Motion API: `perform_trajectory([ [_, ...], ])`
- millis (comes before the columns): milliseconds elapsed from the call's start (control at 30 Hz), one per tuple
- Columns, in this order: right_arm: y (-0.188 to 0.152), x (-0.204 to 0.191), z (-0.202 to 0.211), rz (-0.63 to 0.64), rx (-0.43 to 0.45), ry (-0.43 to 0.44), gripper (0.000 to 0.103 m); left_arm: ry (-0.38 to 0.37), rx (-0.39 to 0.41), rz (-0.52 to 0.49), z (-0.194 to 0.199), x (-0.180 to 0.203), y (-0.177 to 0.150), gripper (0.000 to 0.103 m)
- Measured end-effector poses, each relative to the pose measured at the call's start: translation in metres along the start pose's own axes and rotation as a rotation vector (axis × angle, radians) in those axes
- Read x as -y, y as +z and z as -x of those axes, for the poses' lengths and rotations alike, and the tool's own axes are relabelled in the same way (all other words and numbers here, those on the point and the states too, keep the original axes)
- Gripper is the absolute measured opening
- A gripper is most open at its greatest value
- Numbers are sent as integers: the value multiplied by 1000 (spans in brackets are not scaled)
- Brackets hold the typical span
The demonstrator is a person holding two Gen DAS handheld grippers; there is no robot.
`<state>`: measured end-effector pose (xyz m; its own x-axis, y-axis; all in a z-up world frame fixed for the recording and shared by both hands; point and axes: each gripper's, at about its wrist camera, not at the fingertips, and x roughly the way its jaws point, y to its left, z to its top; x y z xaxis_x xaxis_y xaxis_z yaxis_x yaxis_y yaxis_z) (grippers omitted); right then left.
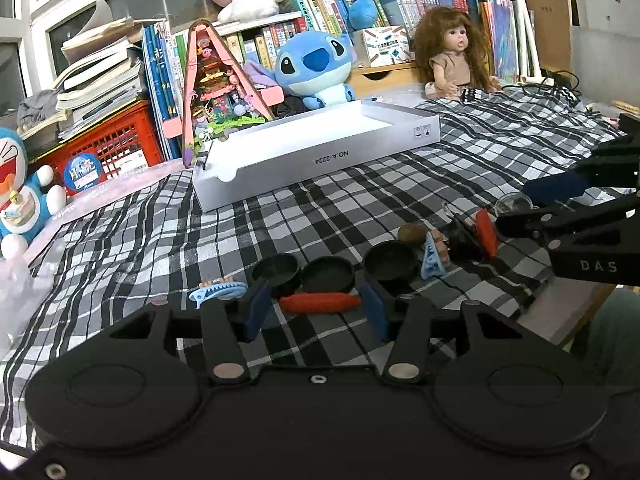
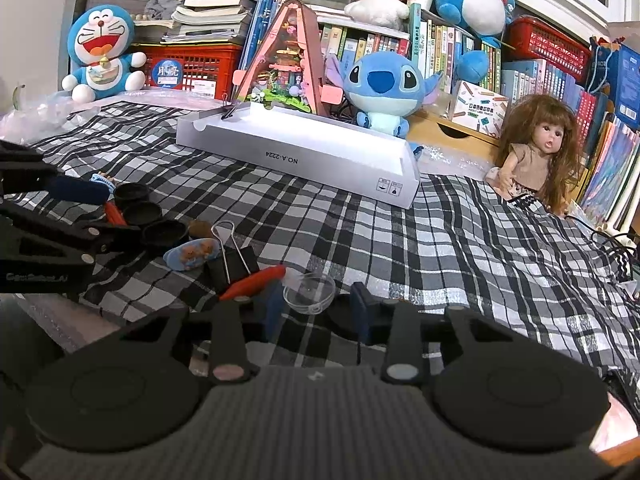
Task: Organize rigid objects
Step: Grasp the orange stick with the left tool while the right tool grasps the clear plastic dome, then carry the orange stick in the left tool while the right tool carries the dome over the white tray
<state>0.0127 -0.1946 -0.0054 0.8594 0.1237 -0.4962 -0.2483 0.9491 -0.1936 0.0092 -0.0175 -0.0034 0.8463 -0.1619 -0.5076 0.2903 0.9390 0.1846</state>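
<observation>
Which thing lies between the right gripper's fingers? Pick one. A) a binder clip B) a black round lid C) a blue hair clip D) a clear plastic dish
D: in the right wrist view the clear plastic dish sits on the plaid cloth between the right gripper fingers.

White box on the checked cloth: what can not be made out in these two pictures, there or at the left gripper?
- Inside of the white box: both views, hidden by its near wall.
- Small signs on the box end: right wrist view, too small.
- Left gripper around the orange stick: left wrist view, whether the pads press it is unclear.
</observation>
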Motion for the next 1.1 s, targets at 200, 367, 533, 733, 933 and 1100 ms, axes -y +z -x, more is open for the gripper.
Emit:
perform_trajectory([
  [200, 0, -3, -1, 21, 2, -5, 40, -3, 20, 73, 0, -5, -6, 42],
  [367, 1, -4, -1, 11, 5, -4, 34, -3, 13, 118, 4, -9, -5, 42],
  [533, 5, -3, 1, -2, 20, -2, 33, -7, 6, 166, 9, -16, 2, 42],
  [733, 14, 5, 0, -66, 19, 20, 33, -21, -15, 248, 10, -30, 16, 42],
  [933, 25, 18, -2, -143, 8, 46, 33, -27, -26, 296, 4, -45, 32, 42],
  [1100, 43, 34, -7, -218, -3, 81, 33, -40, -20, 307, -2, -56, 56, 42],
])
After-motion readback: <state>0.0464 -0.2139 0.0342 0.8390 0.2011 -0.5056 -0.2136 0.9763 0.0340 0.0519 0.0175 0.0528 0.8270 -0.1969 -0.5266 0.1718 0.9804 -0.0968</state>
